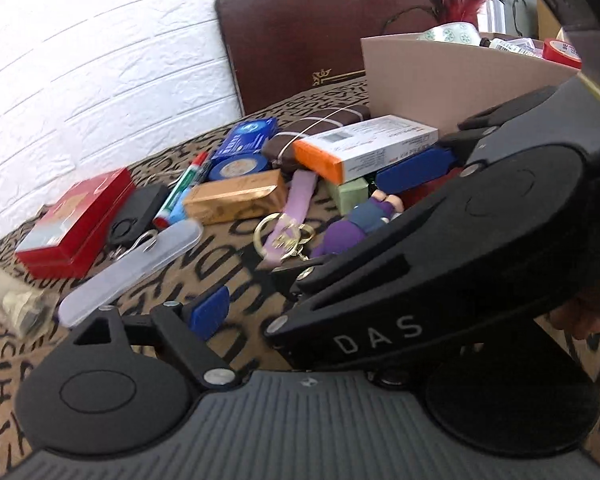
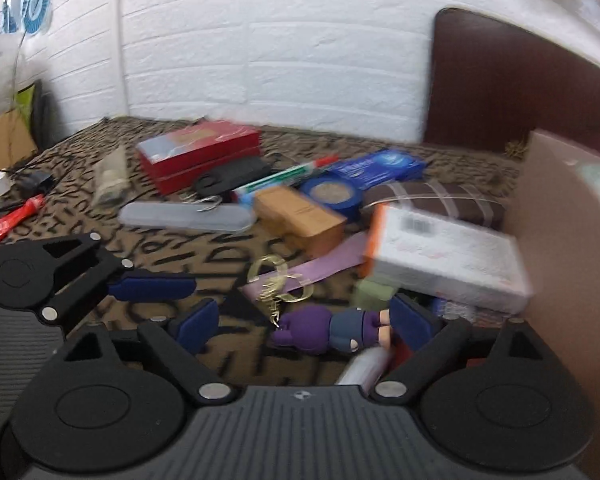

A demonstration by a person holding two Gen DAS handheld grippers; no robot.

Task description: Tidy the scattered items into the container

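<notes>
Near the bed's (image 2: 172, 240) right edge, beside the cardboard box (image 2: 568, 248), a purple doll keyring (image 2: 332, 328) lies between your right gripper's (image 2: 306, 326) spread, empty jaws. Your left gripper (image 1: 320, 236) is likewise open and empty. Straddle the doll's middle before closing, clear of the white carton (image 2: 448, 264).

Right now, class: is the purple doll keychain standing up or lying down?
Lying down: the purple doll keychain stretches flat along the patterned cloth, its gold rings beside it.
</notes>
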